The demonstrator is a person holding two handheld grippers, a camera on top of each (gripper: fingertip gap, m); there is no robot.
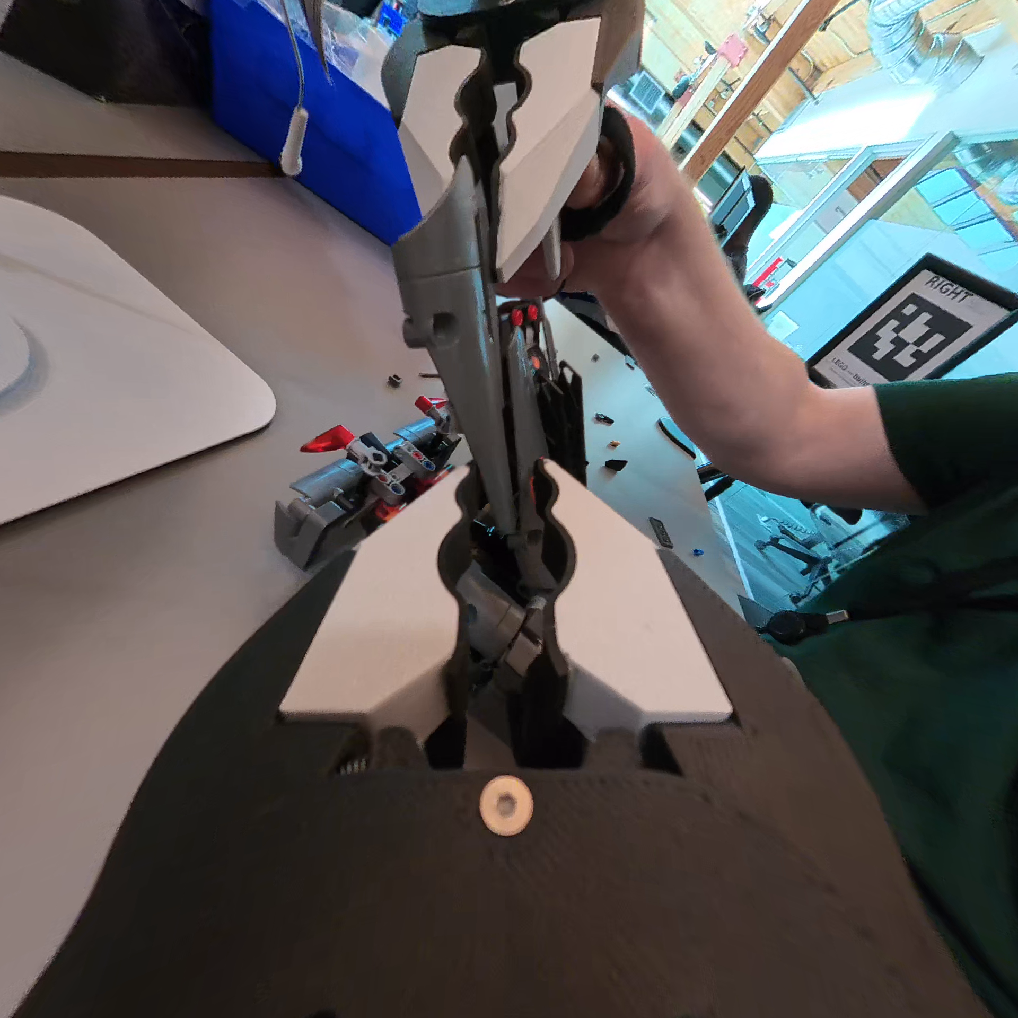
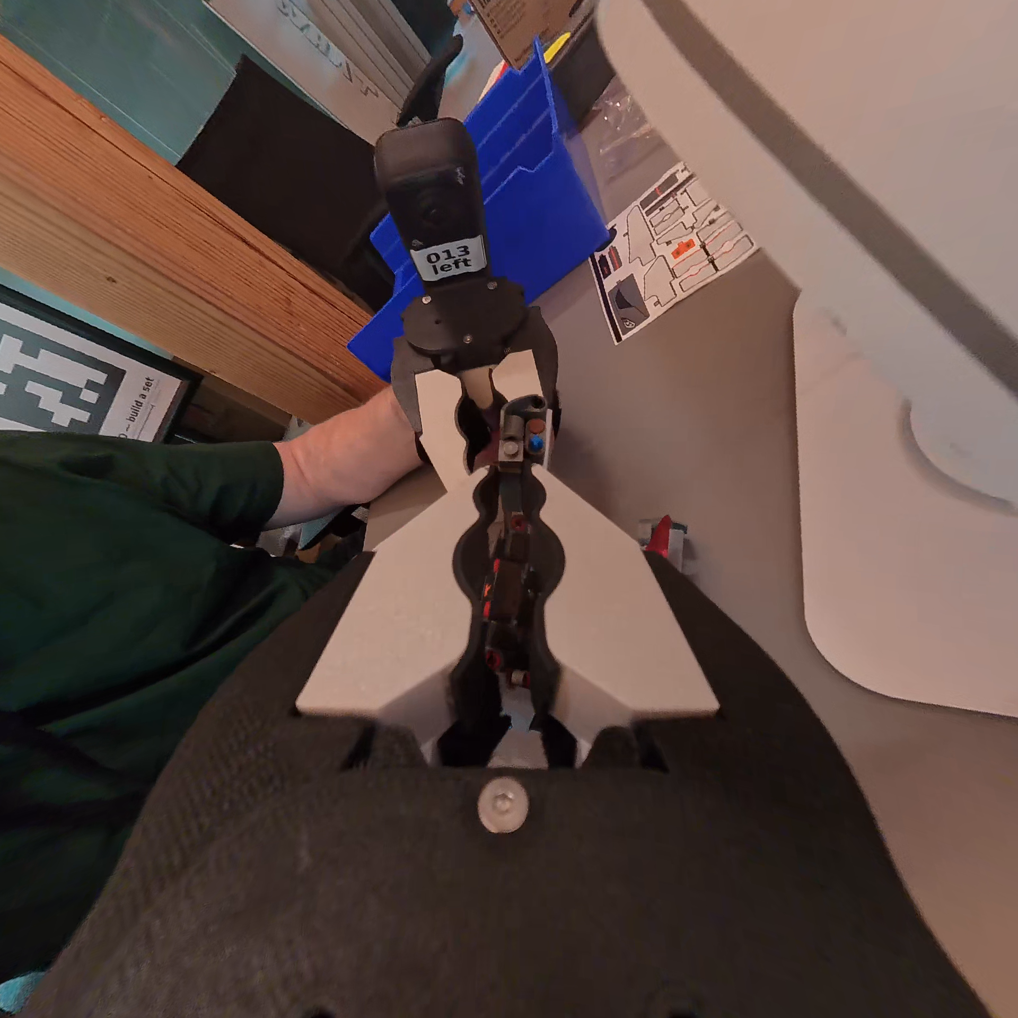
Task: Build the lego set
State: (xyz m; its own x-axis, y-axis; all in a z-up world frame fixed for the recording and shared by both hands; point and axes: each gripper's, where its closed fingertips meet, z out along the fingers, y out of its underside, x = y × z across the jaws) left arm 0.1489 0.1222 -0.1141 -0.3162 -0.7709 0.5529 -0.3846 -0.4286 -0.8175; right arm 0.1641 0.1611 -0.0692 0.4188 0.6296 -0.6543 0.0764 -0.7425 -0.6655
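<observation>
Left wrist view shows us holding a long grey and black lego assembly [image 1: 485, 440] in the air between both tools. Our left hand-held gripper [image 1: 504, 468] is clamped on its near end, and our right hand-held gripper [image 1: 490, 165] comes in from above, closed on the far end around a grey curved panel. In the right wrist view the same model [image 2: 515, 573] runs between that tool's pads, with the left hand-held gripper [image 2: 504, 435] pinching the grey end piece that carries a blue pin.

Below, on the bench [image 1: 193, 578], lies a second grey sub-assembly [image 1: 369, 474] with red translucent tips, and small loose parts [image 1: 614, 465] are scattered beside it. A blue bin [image 1: 308, 126] and a sticker sheet [image 2: 672, 248] sit farther back.

We judge the main risk to be twist. With both ends pinched, any turn of one wrist against the other would bend the long model at its pin joints and could pop a section loose. Squeezing harder may also press the thin panel out of its seat. If either grip slips, the model would drop onto the sub-assembly and scatter the small parts, some of which lie near the bench edge.
</observation>
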